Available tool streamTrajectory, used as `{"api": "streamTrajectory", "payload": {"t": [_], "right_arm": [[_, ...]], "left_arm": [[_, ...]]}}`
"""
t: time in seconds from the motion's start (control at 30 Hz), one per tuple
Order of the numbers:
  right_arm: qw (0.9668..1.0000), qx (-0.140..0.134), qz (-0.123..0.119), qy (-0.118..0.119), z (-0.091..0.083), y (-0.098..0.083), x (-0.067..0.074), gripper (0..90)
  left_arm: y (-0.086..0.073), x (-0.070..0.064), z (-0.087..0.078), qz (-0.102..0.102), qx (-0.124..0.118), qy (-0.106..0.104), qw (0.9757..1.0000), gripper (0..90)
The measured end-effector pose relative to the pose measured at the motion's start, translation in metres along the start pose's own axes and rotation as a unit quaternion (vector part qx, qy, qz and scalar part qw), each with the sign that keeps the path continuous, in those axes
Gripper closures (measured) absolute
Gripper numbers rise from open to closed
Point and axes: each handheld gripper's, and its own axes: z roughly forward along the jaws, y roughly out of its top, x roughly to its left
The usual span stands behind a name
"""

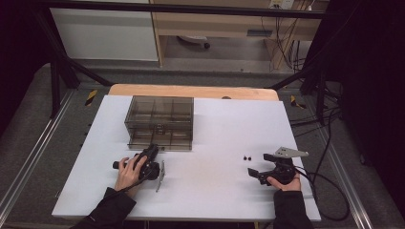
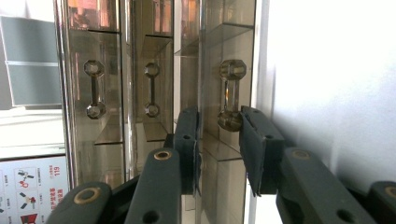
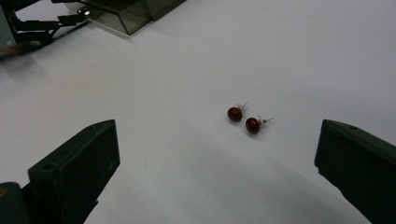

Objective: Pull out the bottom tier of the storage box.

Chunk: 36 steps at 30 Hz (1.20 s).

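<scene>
A smoky clear drawer box stands at the back left of the white table. My left gripper points at its front. In the left gripper view the box shows several drawers with knobbed handles. The left gripper has its jaws on either side of one drawer handle. One fingertip lies against the handle's lower knob, with a gap on the other side. Two dark red stud earrings lie on the table. My right gripper rests just behind them. In the right gripper view the gripper stands wide open, the earrings ahead of it.
The box's corner and the left gripper sit at the top left of the right gripper view. A black cable loops off the table's right edge. Black frame posts and floor cables surround the table.
</scene>
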Motion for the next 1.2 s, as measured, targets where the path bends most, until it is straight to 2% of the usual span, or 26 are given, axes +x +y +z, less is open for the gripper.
{"api": "streamTrajectory", "payload": {"t": [1.2], "right_arm": [[1.0000, 0.002, 0.000, 0.000, 0.000, 0.000, 0.000, 0.6]], "left_arm": [[0.001, -0.004, -0.014, -0.004, -0.005, -0.004, 1.0000, 68.5]]}}
